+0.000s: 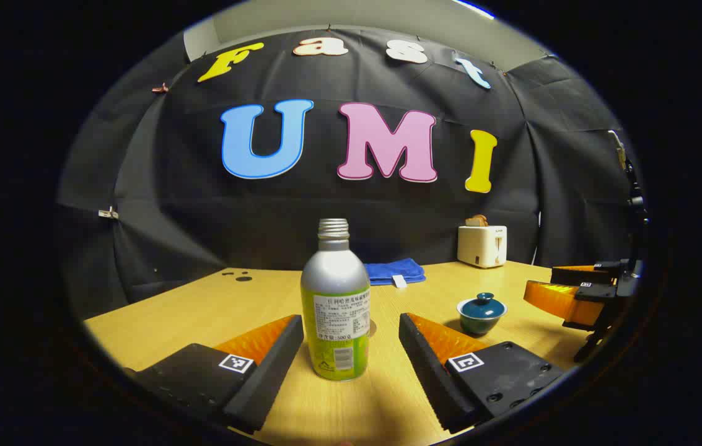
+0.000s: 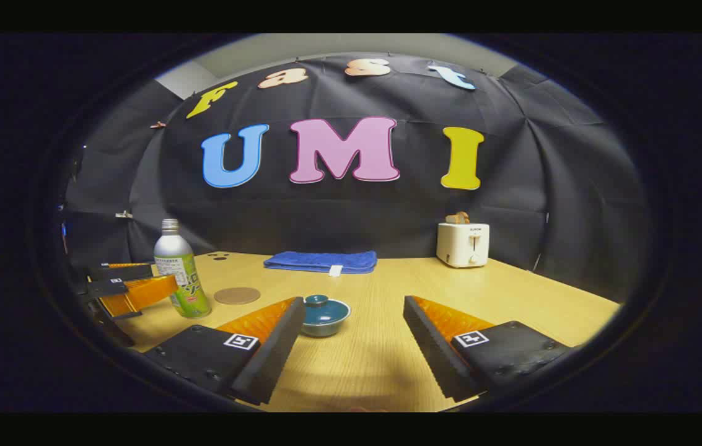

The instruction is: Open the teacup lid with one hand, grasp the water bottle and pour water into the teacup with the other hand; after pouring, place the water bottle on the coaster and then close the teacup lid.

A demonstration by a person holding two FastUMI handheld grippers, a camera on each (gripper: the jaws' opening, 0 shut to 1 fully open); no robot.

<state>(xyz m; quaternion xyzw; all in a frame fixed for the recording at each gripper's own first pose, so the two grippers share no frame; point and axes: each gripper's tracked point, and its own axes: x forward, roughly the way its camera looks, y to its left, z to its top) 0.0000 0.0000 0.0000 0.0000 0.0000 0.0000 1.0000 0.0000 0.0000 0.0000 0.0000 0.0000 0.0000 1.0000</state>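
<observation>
A: Left gripper view first. What do I log?

B: My left gripper [image 1: 351,347] hangs low over the wooden table [image 1: 158,310], fingers spread wide and holding nothing. The water bottle [image 1: 335,303] stands upright on the table, in line with the gap between the fingers; I see daylight on both sides, so no contact. Cap is off, bare threaded neck on top.

A: Teacup?

B: The teacup [image 1: 481,314] sits to the right of the bottle, well apart from it, lid [image 1: 482,301] on. The other gripper [image 1: 564,297] shows at the far right edge, beyond the cup. At the back: a folded blue cloth [image 1: 394,271] and a white toaster [image 1: 481,245] with bread in its slot.

A: Right gripper view now.

B: My right gripper [image 2: 354,350] is also released, fingers wide apart over the table [image 2: 512,291], nothing between them. The teacup [image 2: 324,316] sits just beyond the tip of the left finger, slightly hidden by it, lid [image 2: 317,301] seated. The water bottle [image 2: 181,269] stands at the left. The round brown coaster [image 2: 236,295] lies flat just beside it, bare. The left gripper [image 2: 134,282] appears at the left edge, close to the bottle; touching or not, I cannot tell from here. Blue cloth [image 2: 321,261] and toaster [image 2: 463,243] stand along the back.
</observation>
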